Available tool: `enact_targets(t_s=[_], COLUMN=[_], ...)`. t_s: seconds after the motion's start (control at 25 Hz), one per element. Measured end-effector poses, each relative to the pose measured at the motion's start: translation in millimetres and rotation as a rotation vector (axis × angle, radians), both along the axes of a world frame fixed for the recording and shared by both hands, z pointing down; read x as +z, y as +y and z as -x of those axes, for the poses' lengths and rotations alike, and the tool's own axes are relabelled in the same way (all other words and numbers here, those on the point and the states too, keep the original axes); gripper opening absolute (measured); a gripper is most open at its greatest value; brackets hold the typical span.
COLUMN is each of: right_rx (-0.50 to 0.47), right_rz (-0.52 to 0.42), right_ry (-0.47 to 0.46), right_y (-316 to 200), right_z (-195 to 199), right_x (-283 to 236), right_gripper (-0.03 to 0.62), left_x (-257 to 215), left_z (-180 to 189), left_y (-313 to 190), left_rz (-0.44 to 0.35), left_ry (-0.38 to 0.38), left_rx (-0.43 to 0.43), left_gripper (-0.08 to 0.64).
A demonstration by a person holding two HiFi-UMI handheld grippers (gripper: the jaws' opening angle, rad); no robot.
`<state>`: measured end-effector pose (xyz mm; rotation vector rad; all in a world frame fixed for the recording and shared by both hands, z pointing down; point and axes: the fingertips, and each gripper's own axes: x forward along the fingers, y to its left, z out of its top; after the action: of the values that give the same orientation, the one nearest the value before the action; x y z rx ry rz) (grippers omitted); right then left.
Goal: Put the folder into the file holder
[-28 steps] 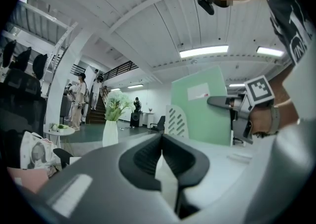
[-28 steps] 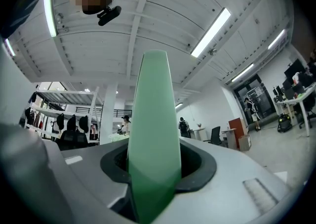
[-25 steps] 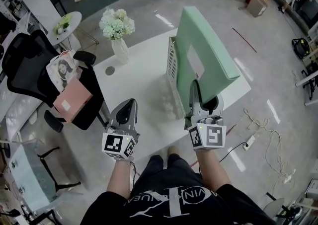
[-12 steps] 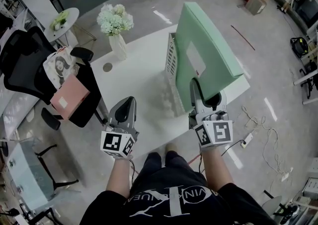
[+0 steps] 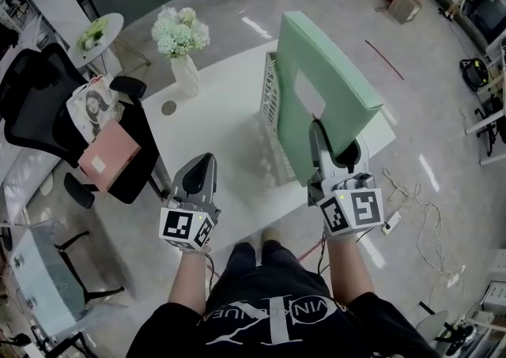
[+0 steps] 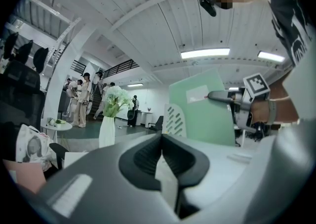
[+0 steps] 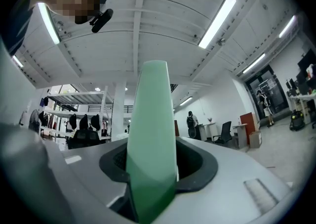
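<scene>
The right gripper (image 5: pixel 330 143) is clamped on the near edge of the green folder (image 5: pixel 316 72). In the right gripper view that edge fills the space between the 2 jaws, with only a sliver of light at the right pad, so the hold looks light. The folder rises ahead of and above this gripper, leaning away to its right. The white slotted file holder (image 5: pixel 270 99) stands just ahead and to the left, against the folder's left face. No view shows whether the folder's bottom edge is already seated inside.

The left gripper (image 5: pixel 199 171) hangs well to the left over the table (image 5: pixel 213 135) edge, with its jaws together on nothing, so it gives no support.

1. The hold sits low on 1 edge of a tall, top-heavy folder. If the pads slacken before the base is seated, the folder will probably pivot and topple to the right, off the table.
2. If the bottom edge catches the holder's wall, pushing forward could slide or tip the light holder.
3. Pulling the gripper back while the pads drag on the cover could lift the folder out again.
</scene>
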<state>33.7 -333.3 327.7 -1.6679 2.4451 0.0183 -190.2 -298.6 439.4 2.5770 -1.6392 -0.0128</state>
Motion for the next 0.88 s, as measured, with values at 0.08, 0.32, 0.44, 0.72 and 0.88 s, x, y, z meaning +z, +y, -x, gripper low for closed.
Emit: enact_targets(t_s=[0.08, 0.32, 0.44, 0.72, 0.88], right_rx=[0.023, 0.1, 0.117, 0.127, 0.116], right_rz=[-0.026, -0.194, -0.2, -0.154, -0.14], right_ry=[0.011, -0.103, -0.08, -0.015, 0.019], right_y=[1, 16, 11, 5, 4], right_z=[-3, -17, -10, 4, 12], right_x=[-3, -17, -8, 23, 35], right_gripper=[0.178, 0.172, 0.172, 0.17, 0.172], left_x=[1, 7, 9, 9, 8], left_z=[0, -6, -7, -6, -4], left_y=[-1, 0, 2, 3, 1], left_rz=[0.003, 0.018, 0.023, 0.022, 0.017], left_ry=[0.002, -0.004, -0.007, -0.015, -0.018], left_rx=[0.001, 0.018, 0.02, 0.014, 0.009], left_gripper=[0.0, 0.0, 0.0, 0.0, 0.0])
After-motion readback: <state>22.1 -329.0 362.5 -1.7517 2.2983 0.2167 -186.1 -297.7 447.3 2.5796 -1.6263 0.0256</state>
